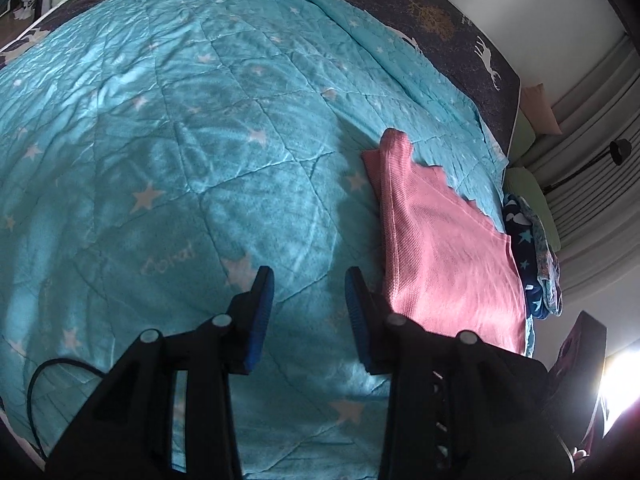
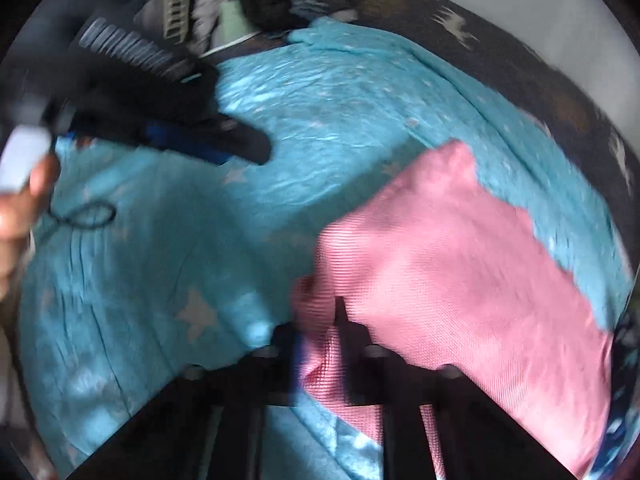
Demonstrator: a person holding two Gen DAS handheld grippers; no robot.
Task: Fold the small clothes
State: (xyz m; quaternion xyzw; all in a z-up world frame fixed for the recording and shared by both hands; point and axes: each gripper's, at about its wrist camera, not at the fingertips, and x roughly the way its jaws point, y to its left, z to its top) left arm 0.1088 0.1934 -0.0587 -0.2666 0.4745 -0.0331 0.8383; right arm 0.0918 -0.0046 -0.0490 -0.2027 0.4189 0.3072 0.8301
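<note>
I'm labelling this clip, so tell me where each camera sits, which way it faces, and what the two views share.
Left wrist: on the left gripper, angled down at the blue star quilt; its open, empty fingers show.
Right wrist: on the right gripper, angled down, blurred; jaws shut on the pink garment; the left gripper and the hand holding it show.
Shared: quilt, pink garment, dark deer-print sheet.
</note>
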